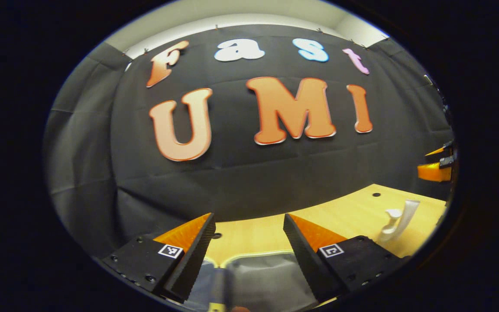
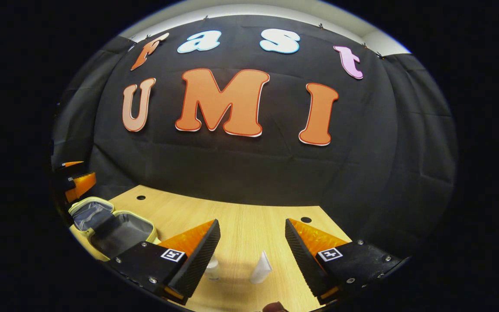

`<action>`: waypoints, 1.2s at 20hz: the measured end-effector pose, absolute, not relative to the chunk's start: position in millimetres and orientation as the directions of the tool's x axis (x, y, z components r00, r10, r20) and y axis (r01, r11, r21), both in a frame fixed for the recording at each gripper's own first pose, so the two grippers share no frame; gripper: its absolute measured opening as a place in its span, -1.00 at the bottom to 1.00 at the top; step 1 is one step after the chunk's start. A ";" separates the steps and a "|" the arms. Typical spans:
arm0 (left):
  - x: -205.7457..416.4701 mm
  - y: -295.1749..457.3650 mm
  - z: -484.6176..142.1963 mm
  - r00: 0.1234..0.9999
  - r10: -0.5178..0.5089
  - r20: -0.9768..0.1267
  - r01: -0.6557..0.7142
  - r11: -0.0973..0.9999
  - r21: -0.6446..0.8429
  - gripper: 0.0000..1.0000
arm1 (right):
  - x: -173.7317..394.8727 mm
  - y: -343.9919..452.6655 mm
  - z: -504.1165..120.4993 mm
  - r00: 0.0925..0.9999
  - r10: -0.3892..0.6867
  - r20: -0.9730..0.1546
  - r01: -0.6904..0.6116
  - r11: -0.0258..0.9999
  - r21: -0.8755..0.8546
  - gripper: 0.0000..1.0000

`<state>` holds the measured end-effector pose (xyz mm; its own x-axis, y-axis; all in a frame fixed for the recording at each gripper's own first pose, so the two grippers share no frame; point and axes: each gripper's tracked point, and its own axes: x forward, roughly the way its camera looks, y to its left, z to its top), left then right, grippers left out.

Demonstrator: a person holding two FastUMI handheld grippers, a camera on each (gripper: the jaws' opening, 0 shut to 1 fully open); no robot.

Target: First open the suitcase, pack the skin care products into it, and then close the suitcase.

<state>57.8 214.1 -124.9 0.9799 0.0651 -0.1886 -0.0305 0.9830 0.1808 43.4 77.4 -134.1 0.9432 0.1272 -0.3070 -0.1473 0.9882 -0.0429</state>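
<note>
suitcase (image 2: 111,227) lying open; both grippers (image 2: 251,242) spread, grasping nothing; could topple upright tube (image 2: 261,268) beside suitcase while closing.

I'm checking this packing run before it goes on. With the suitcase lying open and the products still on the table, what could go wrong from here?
1. The white tube stands upright between the open fingers of the right hand-held gripper; an off-centre pinch could tip it.
2. The small bottle sits close to one finger, so it may get knocked.
3. The left hand-held gripper hangs over the open suitcase; it could bump the lid or block the drop-off.
</note>
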 end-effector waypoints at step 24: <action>72.9 -75.9 -352.2 0.828 -0.271 -0.491 0.313 0.950 0.002 1.00 | 27.4 25.2 -286.2 0.840 0.273 -0.469 -0.309 0.951 0.000 0.92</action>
